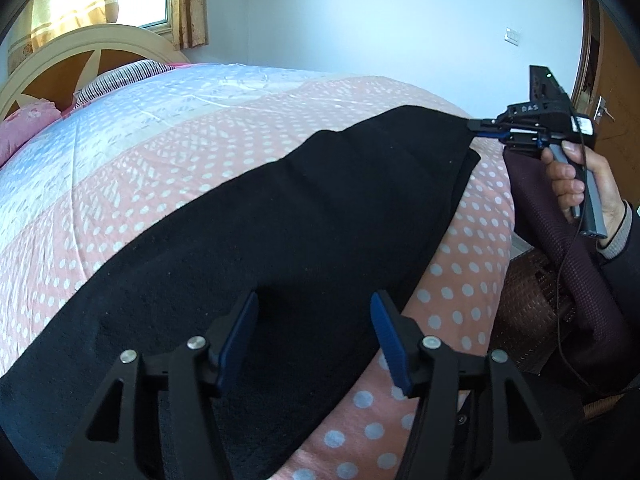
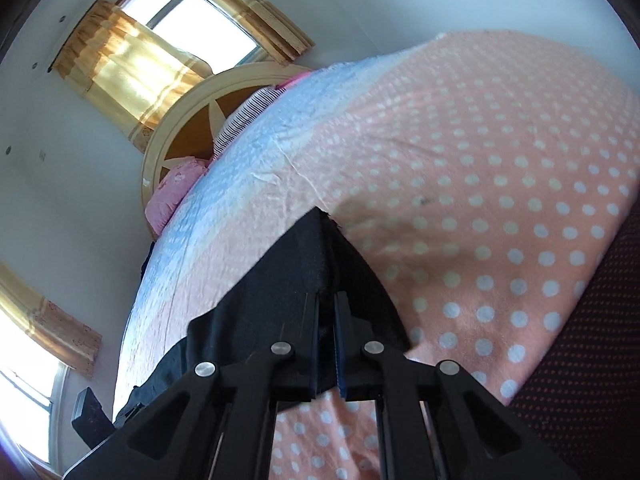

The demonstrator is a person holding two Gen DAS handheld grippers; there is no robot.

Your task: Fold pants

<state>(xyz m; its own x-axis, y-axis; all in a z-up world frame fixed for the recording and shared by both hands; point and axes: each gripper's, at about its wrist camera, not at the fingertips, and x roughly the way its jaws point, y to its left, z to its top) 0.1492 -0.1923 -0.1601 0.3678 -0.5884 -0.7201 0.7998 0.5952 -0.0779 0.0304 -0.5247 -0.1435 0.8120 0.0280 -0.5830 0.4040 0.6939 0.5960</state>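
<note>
Black pants (image 1: 280,220) lie stretched across a pink polka-dot bedspread (image 1: 120,184). My left gripper (image 1: 314,320) is open, its blue-padded fingers hovering over the near part of the pants and holding nothing. My right gripper (image 1: 486,126) shows at the right in the left wrist view, shut on the far corner of the pants and lifting it off the bed. In the right wrist view the right gripper (image 2: 327,300) is shut on a fold of the black pants (image 2: 288,264), which drape down to the left.
The bed has a cream and wood headboard (image 1: 80,52) and pink and striped pillows (image 1: 24,128) at the far left. A dark maroon chair (image 1: 560,248) stands at the bed's right edge. A wooden door (image 1: 612,92) is at the right. Curtained windows (image 2: 160,52) are behind the bed.
</note>
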